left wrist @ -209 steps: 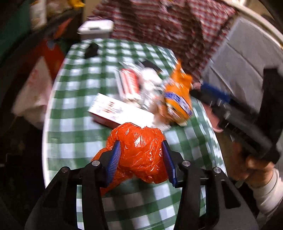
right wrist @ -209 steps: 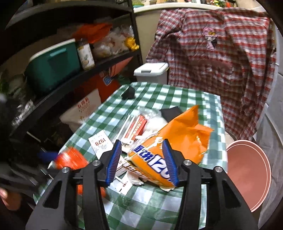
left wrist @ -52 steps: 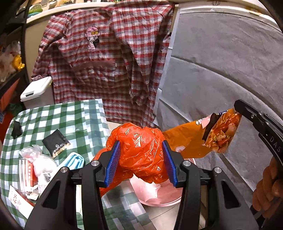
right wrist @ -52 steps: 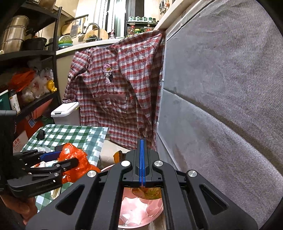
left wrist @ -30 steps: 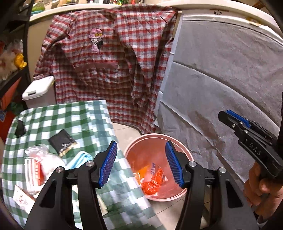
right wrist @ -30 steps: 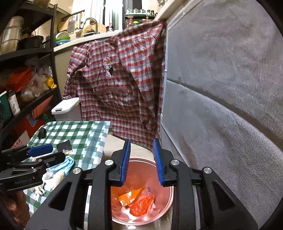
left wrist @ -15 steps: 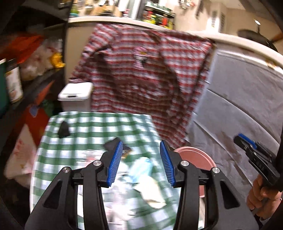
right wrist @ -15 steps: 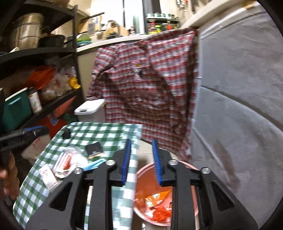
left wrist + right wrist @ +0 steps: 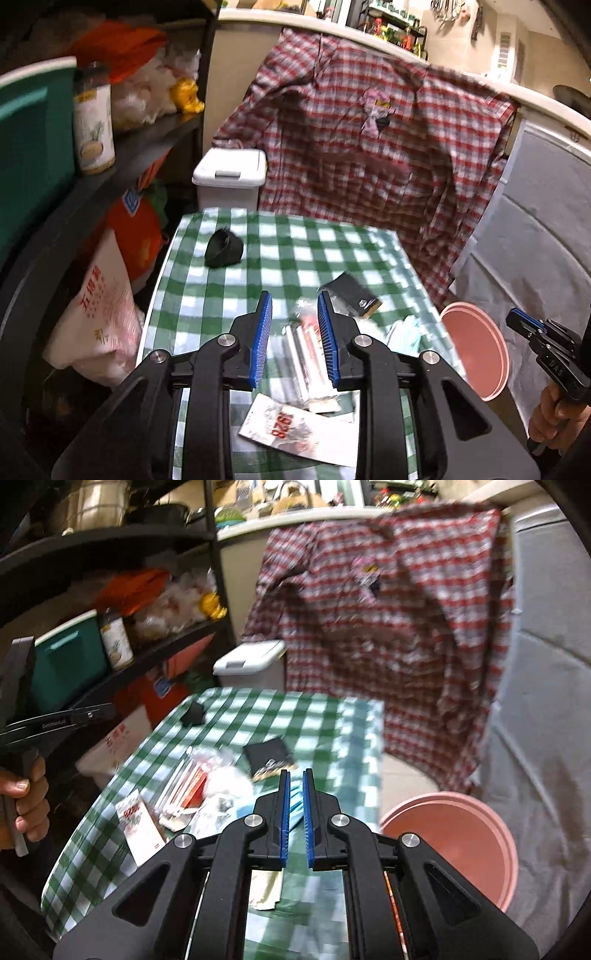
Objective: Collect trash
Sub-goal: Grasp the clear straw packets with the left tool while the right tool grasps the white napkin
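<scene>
Trash lies on the green checked table point(image 9: 258, 258): a clear packet with red and white sticks point(image 9: 304, 347), a white receipt point(image 9: 299, 434), a black sachet point(image 9: 352, 293), a light blue mask point(image 9: 402, 330) and a black lump point(image 9: 223, 253). My left gripper point(image 9: 294, 312) is open and empty above the stick packet. My right gripper point(image 9: 294, 790) is open by a narrow gap and empty, over the table's right edge near the mask point(image 9: 295, 805). The pink bin point(image 9: 454, 840) stands on the floor right of the table; it also shows in the left wrist view point(image 9: 476, 350).
A dark shelf unit point(image 9: 140, 147) with a teal box point(image 9: 33, 147), a jar and bags stands left of the table. A white lidded bin point(image 9: 231, 177) and a hanging plaid shirt point(image 9: 369, 155) are behind it. A grey covered wall point(image 9: 546, 701) is at the right.
Both grippers let their trash fall into the pink bin about a second ago. They have since swung back left over the table, and their gaps have narrowed.
</scene>
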Demonstrator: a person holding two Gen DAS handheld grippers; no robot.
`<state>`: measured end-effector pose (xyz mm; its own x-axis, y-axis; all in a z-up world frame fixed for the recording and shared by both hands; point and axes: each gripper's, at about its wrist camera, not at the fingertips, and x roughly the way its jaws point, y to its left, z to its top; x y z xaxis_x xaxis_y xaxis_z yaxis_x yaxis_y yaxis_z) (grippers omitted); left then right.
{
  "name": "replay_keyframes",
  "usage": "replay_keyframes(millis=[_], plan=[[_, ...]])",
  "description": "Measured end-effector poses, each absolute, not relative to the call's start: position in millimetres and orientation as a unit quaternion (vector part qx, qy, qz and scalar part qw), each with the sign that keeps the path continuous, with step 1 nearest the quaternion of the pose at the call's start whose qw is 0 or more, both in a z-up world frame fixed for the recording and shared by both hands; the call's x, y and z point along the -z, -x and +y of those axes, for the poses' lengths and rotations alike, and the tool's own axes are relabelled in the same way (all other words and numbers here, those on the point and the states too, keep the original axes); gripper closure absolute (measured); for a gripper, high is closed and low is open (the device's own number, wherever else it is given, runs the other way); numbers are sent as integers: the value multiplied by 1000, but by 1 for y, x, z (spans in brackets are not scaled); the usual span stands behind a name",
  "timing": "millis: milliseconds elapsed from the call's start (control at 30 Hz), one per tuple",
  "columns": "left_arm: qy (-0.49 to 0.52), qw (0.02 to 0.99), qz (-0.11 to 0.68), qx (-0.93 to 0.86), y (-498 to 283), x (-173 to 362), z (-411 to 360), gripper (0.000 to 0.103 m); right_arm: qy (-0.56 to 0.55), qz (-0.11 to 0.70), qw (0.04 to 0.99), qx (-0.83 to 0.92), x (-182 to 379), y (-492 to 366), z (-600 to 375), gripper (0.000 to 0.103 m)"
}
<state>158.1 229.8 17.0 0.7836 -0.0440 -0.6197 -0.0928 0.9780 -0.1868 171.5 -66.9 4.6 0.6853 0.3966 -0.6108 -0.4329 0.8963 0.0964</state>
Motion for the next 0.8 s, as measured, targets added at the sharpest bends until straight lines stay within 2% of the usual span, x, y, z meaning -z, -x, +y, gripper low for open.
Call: replay_keyframes(millis=[100, 233, 267, 433, 500, 533, 800], plan=[[108, 930, 350, -13, -164, 3, 237, 77, 36, 358, 901, -242, 14, -177, -53, 94], [120, 917, 380, -5, -174, 29, 241, 77, 56, 396, 879, -260, 36, -182, -38, 71], [119, 915, 385, -2, -175, 33, 240, 77, 60, 402, 875, -262, 40, -182, -36, 69], [133, 899, 416, 22, -187, 56, 237, 75, 78, 431, 859, -264, 57, -185, -28, 69], [134, 894, 428, 28, -191, 63, 233, 63, 81, 443, 852, -267, 62, -187, -26, 69], [131, 892, 432, 30, -192, 66, 231, 62, 84, 449, 848, -268, 65, -187, -25, 69], [126, 873, 470, 32, -203, 89, 222, 64, 90, 468, 835, -273, 75, -189, -25, 71]])
